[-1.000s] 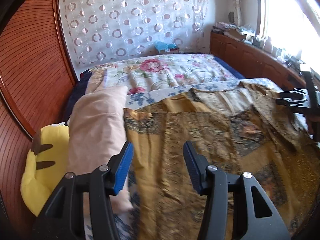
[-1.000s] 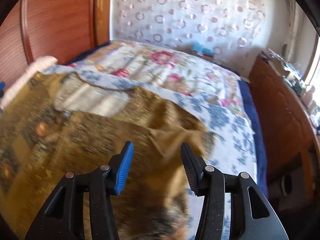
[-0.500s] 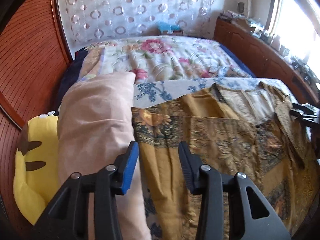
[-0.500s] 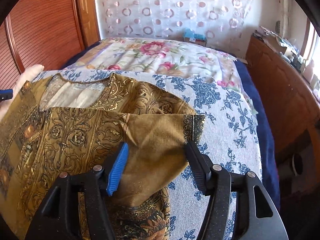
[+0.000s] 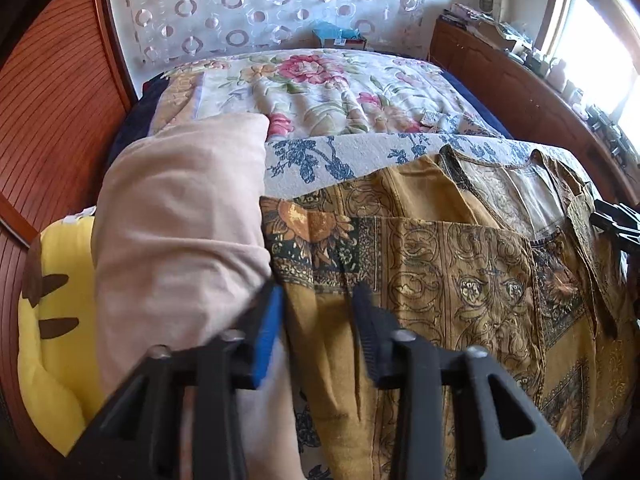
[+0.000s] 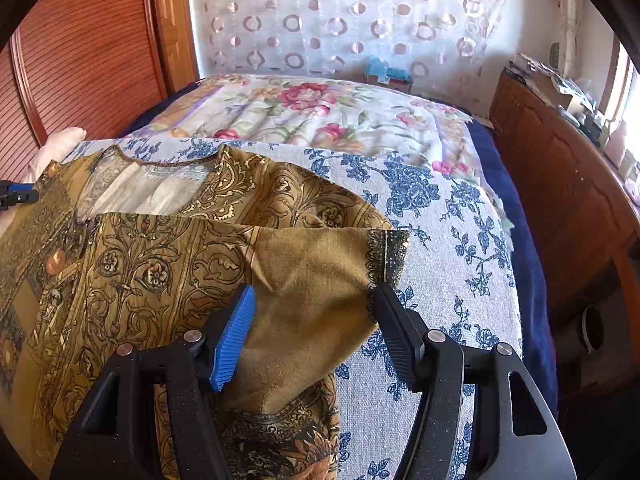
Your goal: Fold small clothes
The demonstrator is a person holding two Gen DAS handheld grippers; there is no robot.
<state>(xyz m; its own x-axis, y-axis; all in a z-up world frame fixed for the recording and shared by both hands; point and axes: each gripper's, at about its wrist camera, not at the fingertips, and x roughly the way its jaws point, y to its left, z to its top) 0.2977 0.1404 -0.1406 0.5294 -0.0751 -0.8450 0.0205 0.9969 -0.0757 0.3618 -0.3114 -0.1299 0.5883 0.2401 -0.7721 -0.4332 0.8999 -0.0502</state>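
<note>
A mustard-gold patterned tunic [image 5: 460,280] lies spread on the bed, neckline toward the far side. In the left wrist view my left gripper [image 5: 318,304] is open, its jaws straddling the garment's left side edge below the sleeve [image 5: 312,236]. In the right wrist view my right gripper [image 6: 314,304] is open wide over the tunic's right sleeve [image 6: 316,268], which is folded inward; the tunic body [image 6: 132,272] spreads to its left. Neither gripper holds cloth. The right gripper's tip shows at the right edge of the left wrist view [image 5: 616,220].
A beige pillow [image 5: 180,220] and a yellow plush toy [image 5: 52,320] lie left of the tunic against the wooden headboard [image 5: 52,100]. A blue-flowered sheet [image 6: 440,240] and a floral quilt [image 6: 320,116] cover the bed. A wooden cabinet [image 6: 568,184] runs along the right.
Both grippers have moved down closer to the tunic. The left jaws have narrowed somewhat over the side edge. The right sleeve, blurred and moving a second ago, now lies still.
</note>
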